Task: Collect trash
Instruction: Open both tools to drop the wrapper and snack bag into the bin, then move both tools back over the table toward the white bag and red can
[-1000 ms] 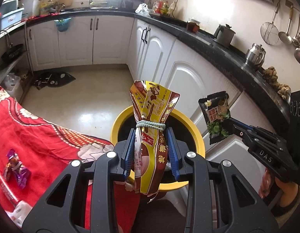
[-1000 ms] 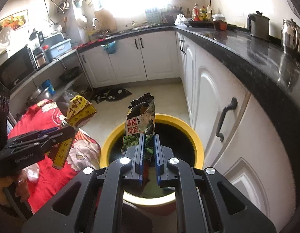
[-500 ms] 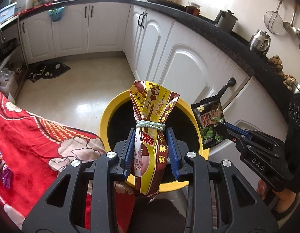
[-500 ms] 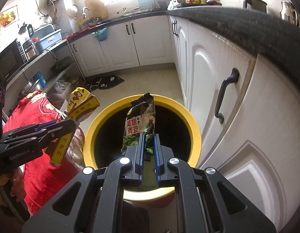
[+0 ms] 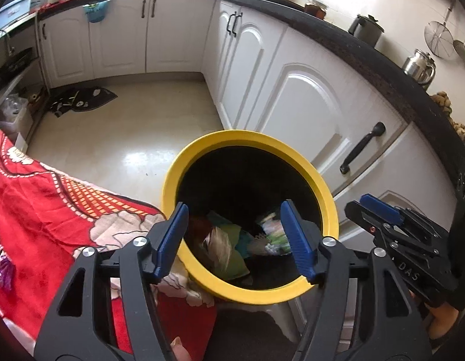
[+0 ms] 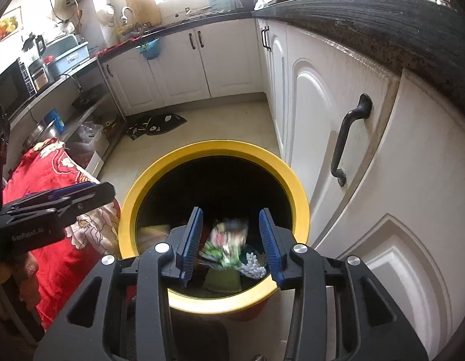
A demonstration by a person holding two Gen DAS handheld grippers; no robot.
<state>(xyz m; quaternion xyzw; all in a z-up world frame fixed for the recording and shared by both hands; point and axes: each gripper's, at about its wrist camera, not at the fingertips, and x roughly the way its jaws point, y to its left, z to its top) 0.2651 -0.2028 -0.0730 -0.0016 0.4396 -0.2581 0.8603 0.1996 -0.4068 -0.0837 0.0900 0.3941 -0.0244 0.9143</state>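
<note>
Both tools sit over the mouth of the yellow-rimmed bin [image 5: 319, 186], which stands on the floor [image 5: 136, 138] against the white cabinet doors [image 5: 310, 114], just beside a red patterned cloth [image 5: 37, 204].

Left tool [image 5: 237, 237]: jaws opening, blue pads well apart, nothing between them or pressed by them. Seen through the gap, down inside the bin, a blurred yellow-brown wrapper [image 5: 220, 248] among other trash; whether it has landed cannot be told.

Right tool [image 6: 230, 240]: jaws opening, pads apart and touching nothing. A small green-and-black snack packet [image 6: 227, 242] shows blurred between the pads but clear of both, inside the bin opening, above a green scrap [image 6: 223, 279] and something white and beaded [image 6: 255, 266] at the bottom.

In the left wrist view the right tool comes in from the right edge, tips near the bin's rim. In the right wrist view the left tool enters from the left edge, over the cloth beside the rim.

A dark mat [image 6: 155, 124] lies on the floor farther back, near the corner cabinets.
</note>
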